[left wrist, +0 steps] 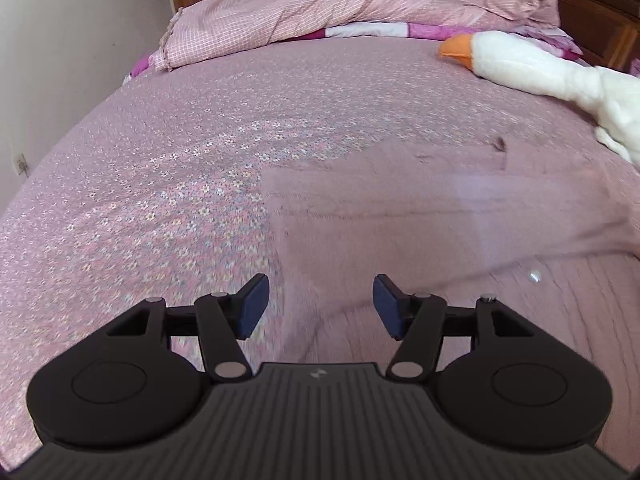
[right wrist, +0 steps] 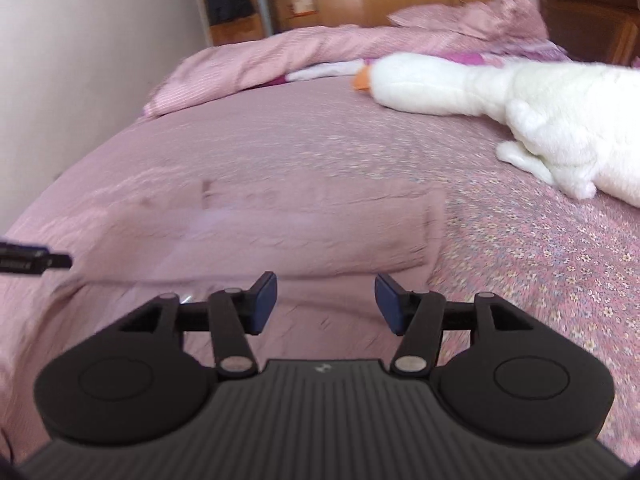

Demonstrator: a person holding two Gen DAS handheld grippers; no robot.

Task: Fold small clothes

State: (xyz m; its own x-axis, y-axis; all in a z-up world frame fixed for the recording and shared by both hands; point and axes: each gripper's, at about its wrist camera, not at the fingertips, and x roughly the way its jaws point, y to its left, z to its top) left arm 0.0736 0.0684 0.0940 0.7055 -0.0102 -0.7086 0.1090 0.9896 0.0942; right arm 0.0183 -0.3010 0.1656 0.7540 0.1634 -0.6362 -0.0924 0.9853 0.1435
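Garment: a mauve garment [left wrist: 420,208] lies spread flat on the flowered bedspread [left wrist: 160,184], centre right of the left wrist view and centre left of the right wrist view; motion blur hides its exact type.
Left gripper [left wrist: 321,306]: released, jaws wide apart, nothing between them, low over the garment's near left edge.
Right gripper [right wrist: 325,304]: likewise released and empty, over the near edge.
Progress: judged early; the garment looks laid out, perhaps with one fold, blur prevents certainty.
Remaining: grasping an edge, folding over, tidying.
Bystanders: plush goose [right wrist: 500,92] at upper right and a rumpled quilt [left wrist: 280,20] along the top, both well apart from the garment.
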